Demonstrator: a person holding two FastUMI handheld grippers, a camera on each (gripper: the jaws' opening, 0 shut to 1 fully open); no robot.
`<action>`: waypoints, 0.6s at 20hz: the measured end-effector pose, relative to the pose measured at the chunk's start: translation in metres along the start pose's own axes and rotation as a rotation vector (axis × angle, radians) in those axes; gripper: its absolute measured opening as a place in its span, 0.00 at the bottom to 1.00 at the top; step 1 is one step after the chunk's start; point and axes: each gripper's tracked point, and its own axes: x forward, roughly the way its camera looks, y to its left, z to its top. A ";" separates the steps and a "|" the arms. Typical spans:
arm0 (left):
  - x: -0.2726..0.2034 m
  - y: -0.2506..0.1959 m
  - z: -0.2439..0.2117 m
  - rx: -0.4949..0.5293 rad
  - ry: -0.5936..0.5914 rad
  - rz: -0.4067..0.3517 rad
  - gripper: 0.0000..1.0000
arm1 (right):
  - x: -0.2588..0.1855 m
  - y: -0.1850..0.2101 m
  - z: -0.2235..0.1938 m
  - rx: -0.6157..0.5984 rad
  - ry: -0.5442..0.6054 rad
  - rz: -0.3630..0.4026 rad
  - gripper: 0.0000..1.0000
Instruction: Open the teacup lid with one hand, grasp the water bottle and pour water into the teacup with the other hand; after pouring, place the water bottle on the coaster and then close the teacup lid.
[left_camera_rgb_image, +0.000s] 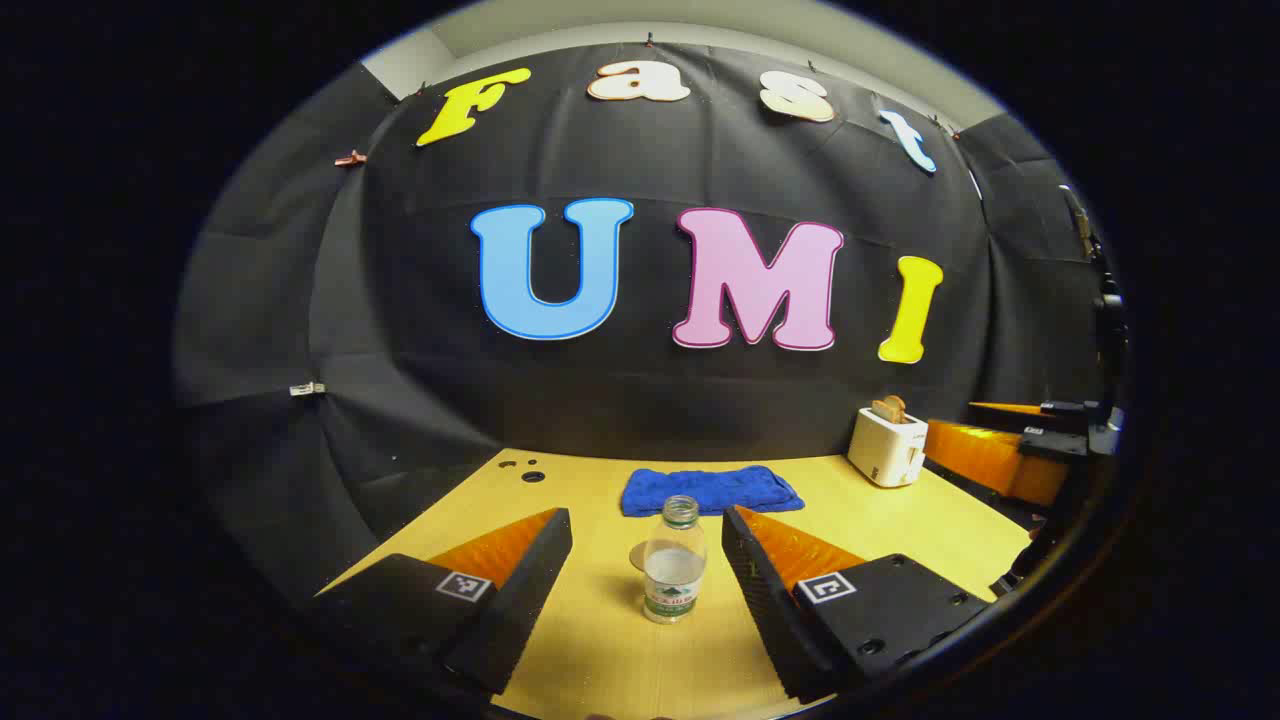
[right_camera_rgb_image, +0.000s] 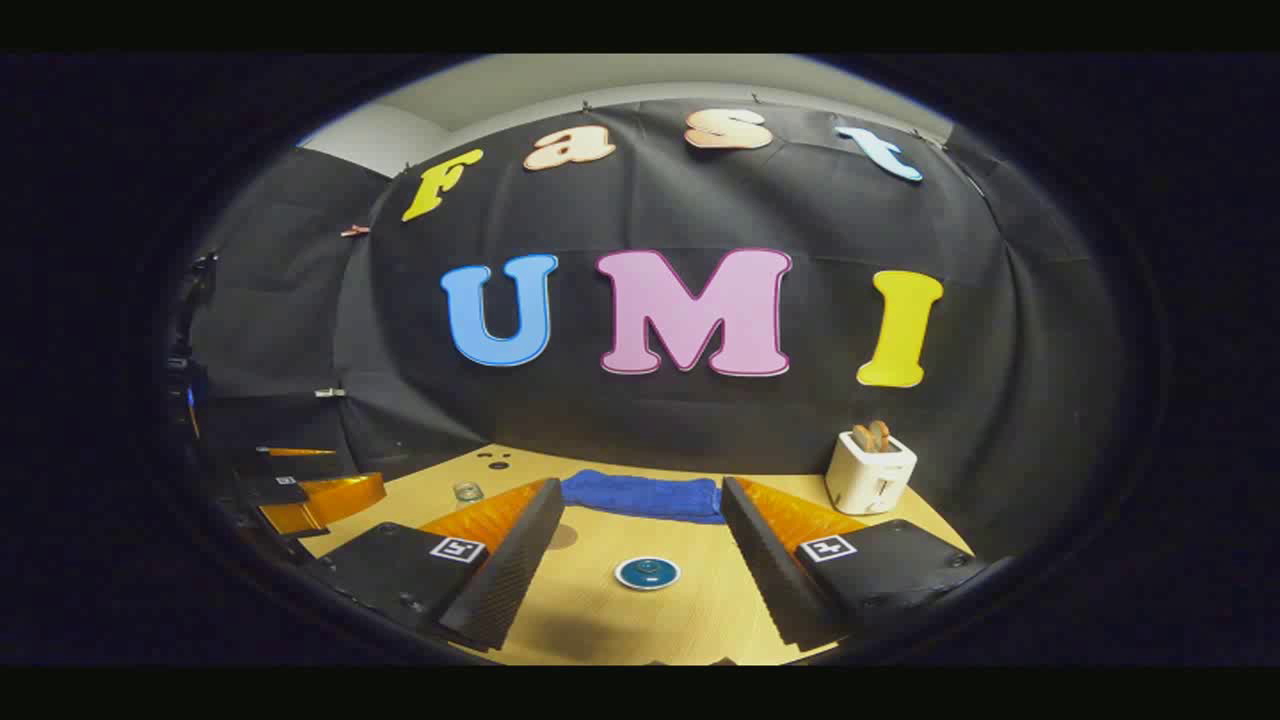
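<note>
A small clear water bottle (left_camera_rgb_image: 673, 560) without a cap stands upright on the wooden table, part full. My left gripper (left_camera_rgb_image: 648, 518) is open, with the bottle between and just beyond its fingers, untouched. A round brown coaster (left_camera_rgb_image: 637, 555) lies right behind the bottle on its left. In the right gripper view, the teacup with its round blue lid (right_camera_rgb_image: 647, 572) sits on the table between the fingers of my open right gripper (right_camera_rgb_image: 641, 487), lid on. The bottle's top (right_camera_rgb_image: 467, 491) peeks out beside the left finger.
A folded blue towel (left_camera_rgb_image: 710, 490) lies at the back of the table (left_camera_rgb_image: 600, 650). A white toaster (left_camera_rgb_image: 887, 447) with toast stands back right. The other gripper's orange and black fingers show at the right edge (left_camera_rgb_image: 1000, 450) and at the left edge (right_camera_rgb_image: 300, 495).
</note>
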 end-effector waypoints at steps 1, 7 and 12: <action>0.000 -0.002 -0.003 0.003 -0.002 -0.004 0.95 | 0.003 0.001 -0.002 0.003 0.003 0.005 0.98; 0.013 -0.010 -0.027 0.016 0.054 -0.019 0.95 | 0.021 0.001 -0.027 0.016 0.052 0.028 0.98; 0.024 -0.009 -0.032 0.026 0.068 -0.012 0.95 | 0.030 0.002 -0.047 0.016 0.098 0.045 0.98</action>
